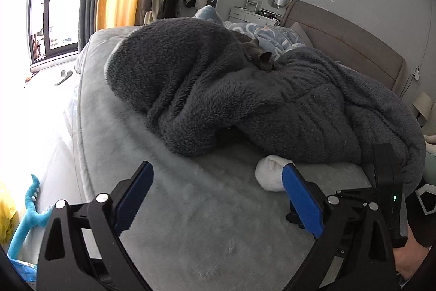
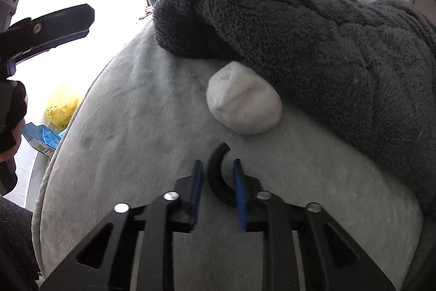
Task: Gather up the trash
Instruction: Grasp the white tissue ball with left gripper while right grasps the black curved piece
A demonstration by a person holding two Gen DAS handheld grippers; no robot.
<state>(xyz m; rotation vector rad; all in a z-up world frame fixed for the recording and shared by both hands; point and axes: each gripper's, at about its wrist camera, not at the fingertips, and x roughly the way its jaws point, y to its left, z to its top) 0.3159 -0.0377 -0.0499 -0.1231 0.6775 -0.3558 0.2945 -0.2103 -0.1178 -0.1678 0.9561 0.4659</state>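
The right claw point(image 2: 216, 176) sits low over the bed point(image 2: 122, 127), its blue pads drawn close around a black curved piece point(image 2: 215, 182), a C-shaped strip that rises between them. It looks grasped, though contact on both pads is hard to confirm. Just beyond the tips, toward the upper centre of the right wrist view, lies a white balled wad point(image 2: 244, 101), perhaps a rolled sock or crumpled tissue; I cannot tell which. Its long axis runs from upper left to lower right, and its far edge tucks against the dark grey fleece blanket point(image 2: 299, 32).

The left claw point(image 1: 218, 198) is released, pads wide apart, with nothing between them. In its view the wad point(image 1: 268, 173) lies at lower right, partly hidden behind the right-hand pad, so it is off to that side rather than centred in the gap.

The right claw is nearer and better lined up (but occupied), so the left would likely need to swing right to take the wad. A grey cat point(image 1: 261, 56) rests on the blanket.
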